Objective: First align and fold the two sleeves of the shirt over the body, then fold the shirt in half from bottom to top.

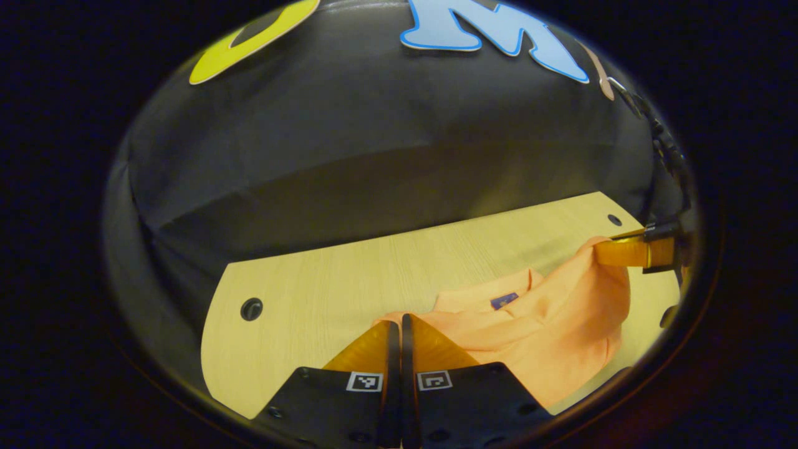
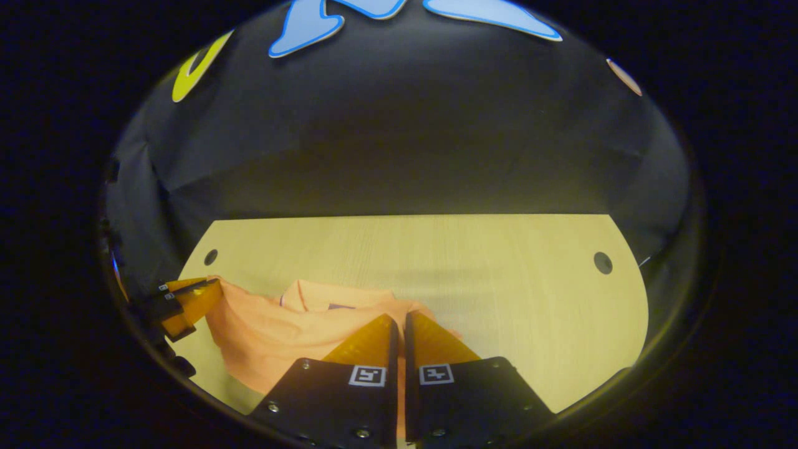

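You have the orange shirt pinched at two points and lifted off the surface. In the left gripper view your left gripper has its fingers drawn together on a fold of the cloth. In the right gripper view your right gripper is clamped the same way on another part of the shirt. Each view also shows the other gripper far off at the side, holding a raised corner of fabric.

The collar with its small dark label lies between the two grips, and the body of the shirt sags below it towards the near edge of the surface.

The main risk, as I judge it, is that each grip bites only a thin fold. If you pull the two hands apart or swing them unevenly, one corner could slip out and the shirt would drop in a heap. A second risk is that the hanging part drags over the near edge and pulls the cloth askew, so the sleeves would not line up on the body.

There is room to work. The far half of the surface is bare wood out to the far edge, with a round hole near each far corner. The shirt sits towards the near edge, so any laying-out has space away from you.
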### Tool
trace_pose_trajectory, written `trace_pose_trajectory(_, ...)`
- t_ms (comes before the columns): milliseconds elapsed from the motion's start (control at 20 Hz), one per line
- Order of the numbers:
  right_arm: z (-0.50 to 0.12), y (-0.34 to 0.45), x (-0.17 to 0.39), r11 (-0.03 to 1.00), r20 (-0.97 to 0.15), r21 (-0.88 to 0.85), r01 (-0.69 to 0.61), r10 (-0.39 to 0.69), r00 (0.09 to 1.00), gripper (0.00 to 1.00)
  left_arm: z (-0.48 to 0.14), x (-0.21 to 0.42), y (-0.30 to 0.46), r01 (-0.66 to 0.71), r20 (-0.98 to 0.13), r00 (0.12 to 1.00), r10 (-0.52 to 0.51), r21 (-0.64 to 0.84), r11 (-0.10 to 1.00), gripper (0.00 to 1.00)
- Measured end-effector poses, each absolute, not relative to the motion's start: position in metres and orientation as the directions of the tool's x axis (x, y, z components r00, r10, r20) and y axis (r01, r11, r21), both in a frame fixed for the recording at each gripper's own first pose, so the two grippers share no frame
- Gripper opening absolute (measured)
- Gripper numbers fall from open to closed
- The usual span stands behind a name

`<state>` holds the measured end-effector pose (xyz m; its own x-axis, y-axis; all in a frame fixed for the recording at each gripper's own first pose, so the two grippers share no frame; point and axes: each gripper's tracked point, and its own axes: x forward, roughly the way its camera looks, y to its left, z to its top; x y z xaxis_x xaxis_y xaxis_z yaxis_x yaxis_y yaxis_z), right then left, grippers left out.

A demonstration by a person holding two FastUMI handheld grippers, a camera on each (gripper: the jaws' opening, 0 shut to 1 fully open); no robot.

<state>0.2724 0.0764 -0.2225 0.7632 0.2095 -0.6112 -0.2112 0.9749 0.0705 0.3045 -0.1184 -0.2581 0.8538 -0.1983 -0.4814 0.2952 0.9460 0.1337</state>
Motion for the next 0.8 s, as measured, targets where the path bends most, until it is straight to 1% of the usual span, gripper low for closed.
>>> trace_pose_trajectory(100,-0.229,0.071,0.276,0.983,-0.633,0.058,-0.174,0.171,0.755,0.06,-0.269,0.303,-0.125,0.31,-0.51,0.835,-0.204,0.131,0.942,0.06)
trace_pose_trajectory(200,-0.236,0.063,0.282,0.987,-0.634,0.013,-0.158,0.13,0.762,0.05,-0.274,0.308,-0.127,0.309,-0.52,0.83,-0.201,0.129,0.942,0.07)
trace_pose_trajectory(300,-0.233,0.062,0.286,0.985,-0.598,-0.033,-0.167,0.115,0.793,0.07,-0.272,0.307,-0.132,0.32,-0.512,0.83,-0.22,0.114,0.941,0.14)
trace_pose_trajectory(350,-0.228,0.063,0.282,0.983,-0.585,-0.055,-0.175,0.111,0.804,0.14,-0.271,0.305,-0.132,0.317,-0.509,0.834,-0.214,0.125,0.94,0.22)
trace_pose_trajectory(400,-0.225,0.064,0.279,0.98,-0.573,-0.071,-0.186,0.113,0.812,0.14,-0.269,0.305,-0.131,0.317,-0.507,0.836,-0.209,0.135,0.939,0.22)
trace_pose_trajectory(450,-0.22,0.067,0.277,0.978,-0.559,-0.08,-0.192,0.115,0.821,0.25,-0.267,0.302,-0.135,0.33,-0.507,0.831,-0.227,0.123,0.936,0.4)
trace_pose_trajectory(500,-0.214,0.07,0.276,0.978,-0.543,-0.079,-0.192,0.119,0.831,0.26,-0.262,0.298,-0.139,0.339,-0.502,0.83,-0.243,0.109,0.934,0.46)
trace_pose_trajectory(550,-0.209,0.074,0.272,0.978,-0.527,-0.068,-0.196,0.132,0.84,0.27,-0.258,0.294,-0.142,0.344,-0.497,0.829,-0.256,0.093,0.934,0.47)
trace_pose_trajectory(600,-0.201,0.075,0.267,0.978,-0.513,-0.056,-0.2,0.143,0.846,0.27,-0.252,0.289,-0.144,0.348,-0.492,0.829,-0.266,0.08,0.934,0.41)
trace_pose_trajectory(750,-0.179,0.075,0.249,0.98,-0.468,-0.043,-0.196,0.153,0.87,0.27,-0.233,0.27,-0.147,0.35,-0.462,0.841,-0.283,0.066,0.934,0.41)
trace_pose_trajectory(800,-0.171,0.078,0.241,0.979,-0.454,-0.028,-0.202,0.168,0.875,0.27,-0.225,0.263,-0.146,0.351,-0.448,0.847,-0.285,0.069,0.934,0.35)
